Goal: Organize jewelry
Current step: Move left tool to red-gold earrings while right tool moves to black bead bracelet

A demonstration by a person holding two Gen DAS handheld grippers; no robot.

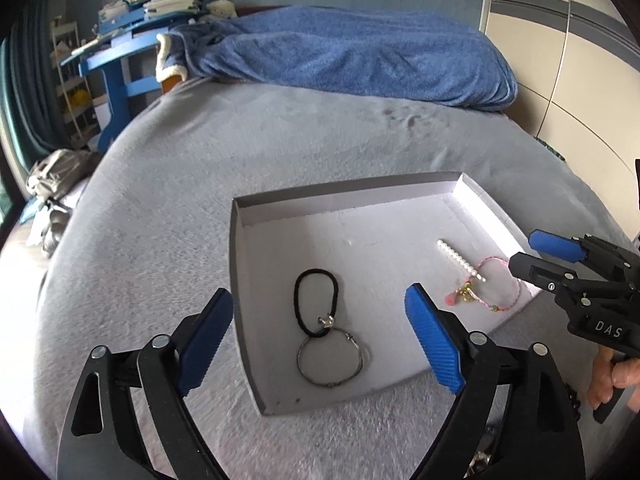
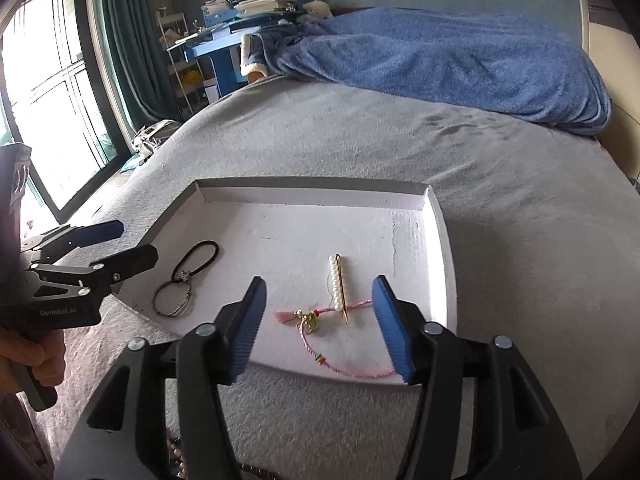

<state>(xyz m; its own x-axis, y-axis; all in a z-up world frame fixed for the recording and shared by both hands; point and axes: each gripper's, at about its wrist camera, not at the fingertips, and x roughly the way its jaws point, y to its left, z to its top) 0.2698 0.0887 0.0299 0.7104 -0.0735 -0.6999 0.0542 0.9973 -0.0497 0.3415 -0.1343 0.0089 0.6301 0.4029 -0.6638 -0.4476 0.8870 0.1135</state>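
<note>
A shallow white cardboard tray lies on the grey bed. In it are a black hair tie, a thin metal bangle, a pearl hair clip and a pink cord bracelet with a tassel. My left gripper is open and empty, hovering over the hair tie and bangle; it shows at left in the right wrist view. My right gripper is open and empty above the pink bracelet; it shows at right in the left wrist view.
A blue blanket is bunched at the far end of the bed. A blue desk with books stands beyond. More beaded jewelry lies on the bed at the near edge, below the grippers.
</note>
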